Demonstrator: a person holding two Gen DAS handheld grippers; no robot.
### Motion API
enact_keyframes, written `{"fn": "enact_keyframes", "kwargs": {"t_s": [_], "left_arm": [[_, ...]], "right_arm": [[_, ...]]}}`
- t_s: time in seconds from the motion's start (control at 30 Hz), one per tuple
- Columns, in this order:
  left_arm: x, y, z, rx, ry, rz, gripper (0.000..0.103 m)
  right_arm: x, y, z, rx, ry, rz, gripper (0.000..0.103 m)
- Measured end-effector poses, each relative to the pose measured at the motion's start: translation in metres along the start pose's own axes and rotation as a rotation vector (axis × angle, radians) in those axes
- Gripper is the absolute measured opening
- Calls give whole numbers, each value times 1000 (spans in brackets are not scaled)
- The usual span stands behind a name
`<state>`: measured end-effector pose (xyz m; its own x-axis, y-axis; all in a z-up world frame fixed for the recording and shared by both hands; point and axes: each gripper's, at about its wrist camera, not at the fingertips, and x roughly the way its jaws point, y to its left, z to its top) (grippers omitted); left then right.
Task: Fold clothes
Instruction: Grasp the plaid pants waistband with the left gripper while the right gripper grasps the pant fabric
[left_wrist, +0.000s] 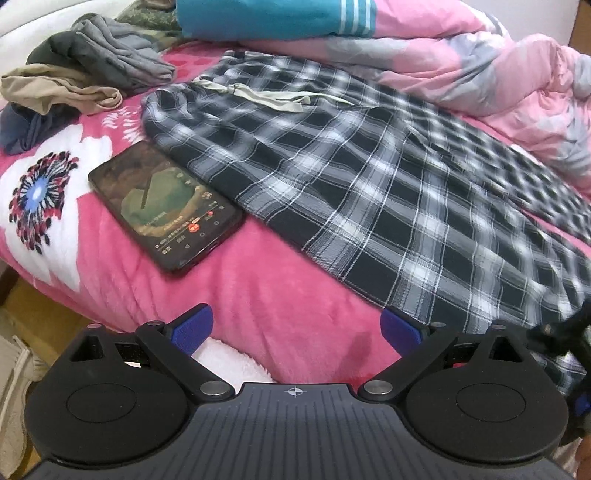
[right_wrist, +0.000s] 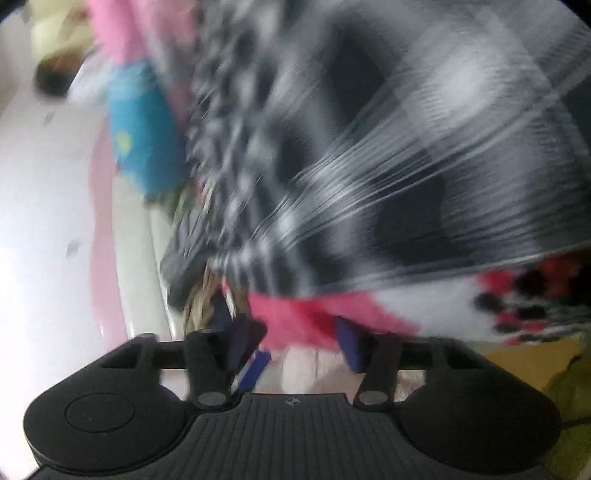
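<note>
Pink bed carried plaid trousers | soft, limp, light; grip hem corners | left tongs wide, empty | right tongs half-spread, nothing clamped

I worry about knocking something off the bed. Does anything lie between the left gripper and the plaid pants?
Nothing visible does. The open left gripper faces bare pink blanket, with the plaid pants just beyond its right finger. The phone lies to the left, beside the pants' edge, off that path.
</note>
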<state>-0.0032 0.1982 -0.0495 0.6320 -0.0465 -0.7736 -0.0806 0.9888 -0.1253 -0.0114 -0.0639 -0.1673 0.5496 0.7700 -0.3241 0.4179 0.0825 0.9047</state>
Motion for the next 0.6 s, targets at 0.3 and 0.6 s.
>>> {"fn": "enact_keyframes", "kwargs": {"t_s": [0.3, 0.6], "left_arm": [[0, 8, -3, -48, -28, -40, 96], [-5, 62, 34, -187, -195, -58, 80]], "right_arm": [[-10, -17, -1, 223, -150, 93, 48], [2, -16, 3, 241, -182, 96, 21]]}}
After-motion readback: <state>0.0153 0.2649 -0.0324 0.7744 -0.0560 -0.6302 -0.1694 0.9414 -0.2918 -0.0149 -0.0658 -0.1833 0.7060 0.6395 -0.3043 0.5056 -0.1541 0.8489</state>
